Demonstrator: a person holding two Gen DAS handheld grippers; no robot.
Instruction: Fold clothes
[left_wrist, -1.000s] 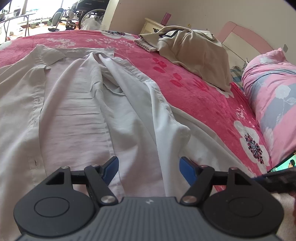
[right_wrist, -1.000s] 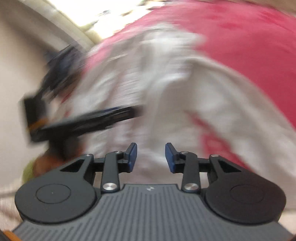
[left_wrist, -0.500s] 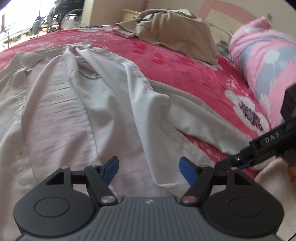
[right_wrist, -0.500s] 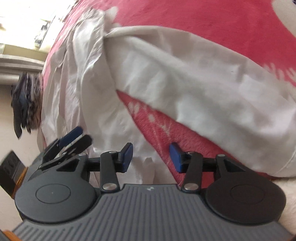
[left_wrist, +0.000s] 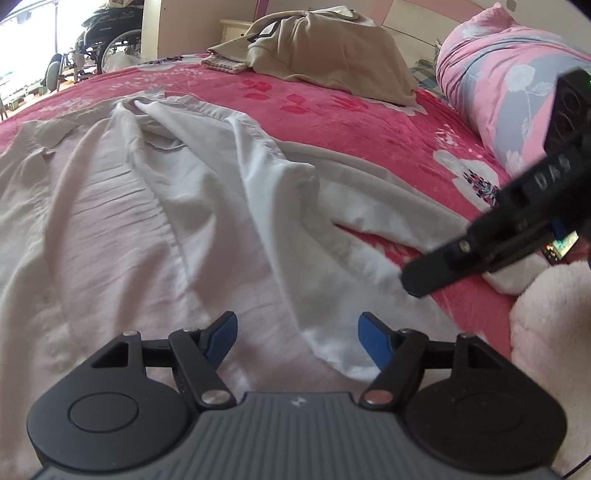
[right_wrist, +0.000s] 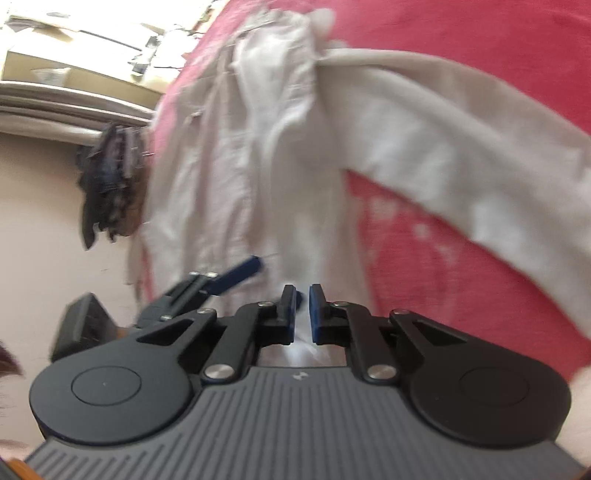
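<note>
Lying spread across the red floral bedspread (left_wrist: 332, 122) is a pale shirt (left_wrist: 155, 206), front open, collar toward the far side and one sleeve (left_wrist: 388, 206) stretched out to the right over the red cloth. The left gripper (left_wrist: 297, 334) hovers low over the shirt's near hem with its blue-padded fingers (left_wrist: 221, 336) wide apart and nothing between them. The right gripper (right_wrist: 302, 310) has its pads nearly together, pinching a fold of white fabric at the shirt's edge; in the left wrist view it shows as a dark arm (left_wrist: 491, 236) coming in from the right, its tip down by the sleeve's cuff end. In the right wrist view the sleeve (right_wrist: 461, 155) runs away to the right across the bedspread (right_wrist: 461, 44), and the left gripper (right_wrist: 236, 275) sits just to the left, one blue finger showing. Beyond the shirt a tan garment (left_wrist: 325, 51) is heaped on the bed, and a pink and grey quilt roll (left_wrist: 502, 74) lies at the right. That right wrist view is blurred.
</note>
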